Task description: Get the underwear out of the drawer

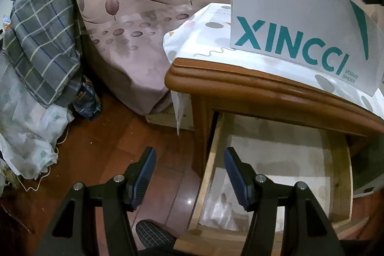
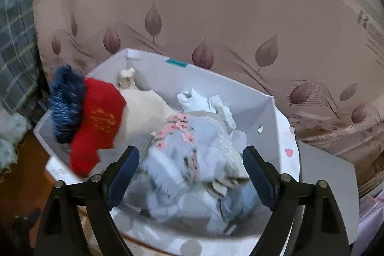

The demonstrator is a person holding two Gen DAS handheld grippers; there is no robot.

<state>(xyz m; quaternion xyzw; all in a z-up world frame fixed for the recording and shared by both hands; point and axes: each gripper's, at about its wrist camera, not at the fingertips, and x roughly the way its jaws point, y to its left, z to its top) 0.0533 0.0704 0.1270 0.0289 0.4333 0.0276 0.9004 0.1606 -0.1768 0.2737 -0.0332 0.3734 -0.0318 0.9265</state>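
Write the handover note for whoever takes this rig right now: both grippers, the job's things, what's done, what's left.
Left gripper: open, empty, above the near left corner of the pulled-out drawer.
Right gripper: open wide, gripping nothing, above the white shoebox on the nightstand.
Things: the pale blue floral underwear lies in the shoebox with a red sock, a navy sock and other pale garments.
Done: drawer open; the part in view shows only its liner.
Left: check the hidden rear of the drawer for more underwear.
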